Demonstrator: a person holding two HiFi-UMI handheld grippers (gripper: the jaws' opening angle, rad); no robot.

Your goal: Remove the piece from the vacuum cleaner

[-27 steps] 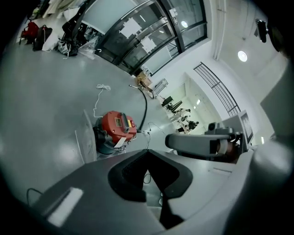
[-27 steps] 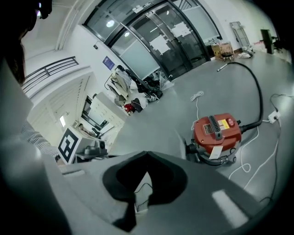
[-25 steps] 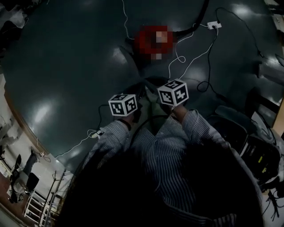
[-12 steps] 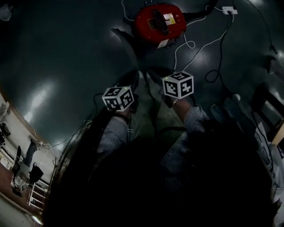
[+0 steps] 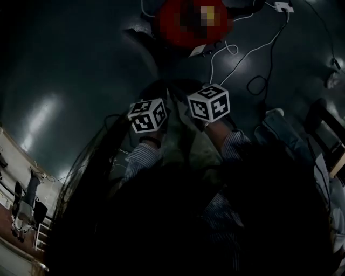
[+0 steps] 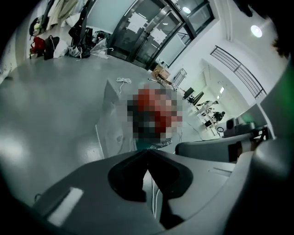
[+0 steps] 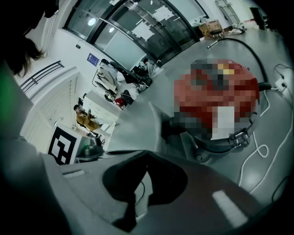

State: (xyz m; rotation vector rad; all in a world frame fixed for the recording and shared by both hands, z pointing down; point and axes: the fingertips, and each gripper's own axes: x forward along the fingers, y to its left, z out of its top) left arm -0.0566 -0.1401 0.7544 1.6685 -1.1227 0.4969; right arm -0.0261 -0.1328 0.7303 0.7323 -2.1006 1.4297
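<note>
The red vacuum cleaner (image 5: 183, 27) stands on the dark glossy floor at the top of the head view, partly under a mosaic patch. It shows ahead of the jaws in the left gripper view (image 6: 154, 114) and larger in the right gripper view (image 7: 216, 101), with a black hose (image 7: 250, 48) curving off its back. My left gripper (image 6: 147, 151) is shut, tips touching, nothing between them. My right gripper (image 7: 146, 153) is likewise shut and empty. Both are held side by side short of the vacuum, apart from it. Their marker cubes (image 5: 148, 115) (image 5: 209, 104) show in the head view.
White cables (image 5: 242, 59) loop over the floor right of the vacuum to a power strip (image 5: 281, 7). Dark furniture (image 5: 323, 124) stands at the right edge. A grey angular shape (image 6: 108, 110) lies left of the vacuum. Glass doors (image 7: 133, 32) and a distant person (image 7: 85, 118) are behind.
The vacuum has slid toward the top of the head view and looks nearer. Both marker cubes sit a little higher in the picture, and dark hair fills more of the lower view.
</note>
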